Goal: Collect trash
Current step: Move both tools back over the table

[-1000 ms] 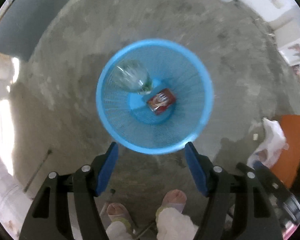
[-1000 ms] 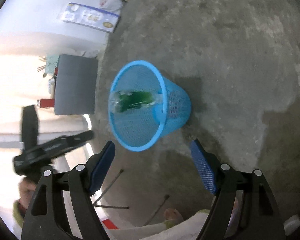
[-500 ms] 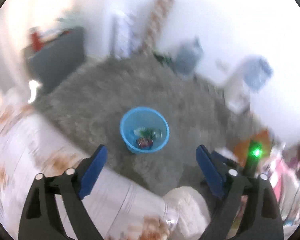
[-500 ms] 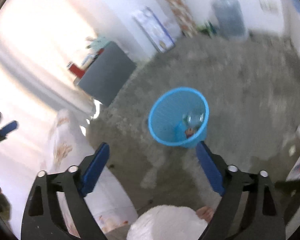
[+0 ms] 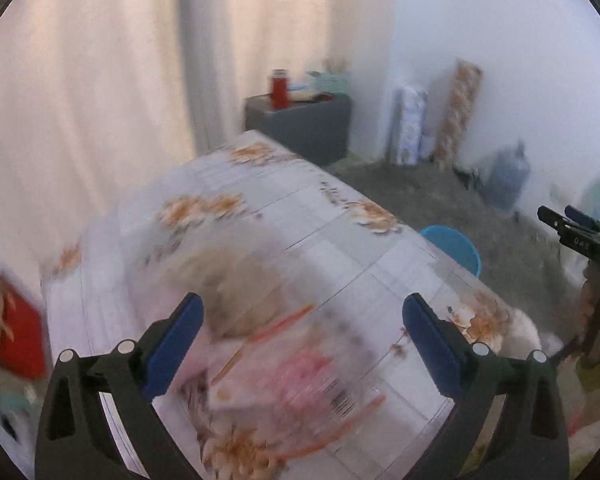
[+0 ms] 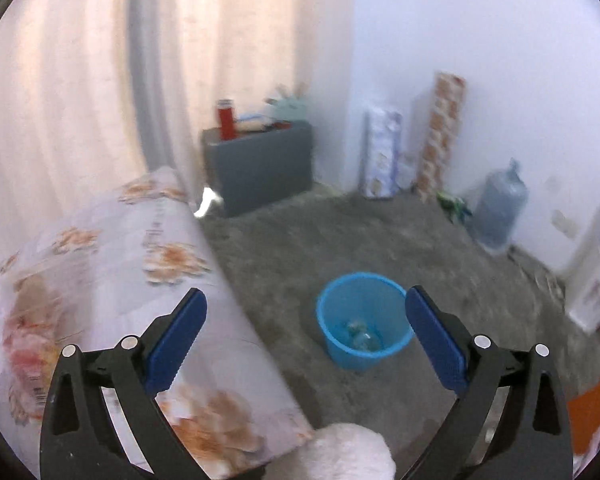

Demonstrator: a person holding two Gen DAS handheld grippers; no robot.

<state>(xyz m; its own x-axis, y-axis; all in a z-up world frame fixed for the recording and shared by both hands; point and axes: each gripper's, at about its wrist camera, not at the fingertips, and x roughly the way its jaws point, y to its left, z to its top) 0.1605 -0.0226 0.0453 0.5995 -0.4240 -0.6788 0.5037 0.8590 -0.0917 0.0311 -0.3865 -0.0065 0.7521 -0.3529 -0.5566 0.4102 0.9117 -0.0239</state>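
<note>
A blue mesh trash basket (image 6: 363,328) stands on the grey floor with a clear bottle and other trash inside; its rim also shows past the table edge in the left wrist view (image 5: 458,245). My left gripper (image 5: 303,340) is open and empty above a floral-cloth table (image 5: 340,240), over blurred trash: a brownish crumpled piece (image 5: 236,280) and a pink-printed flat package (image 5: 300,380). My right gripper (image 6: 306,334) is open and empty, raised beside the table with the basket between its fingers in view.
A red box (image 5: 18,332) lies at the table's left edge. A grey cabinet (image 6: 260,164) with a red bottle stands by the curtains. Rolled mats and a water jug (image 6: 500,204) stand along the far wall. An orange object (image 6: 592,412) is at the right.
Both grippers rose from over the basket and swung up; the left now looks over the table with trash, the right sees the basket farther off. Both stayed open.
</note>
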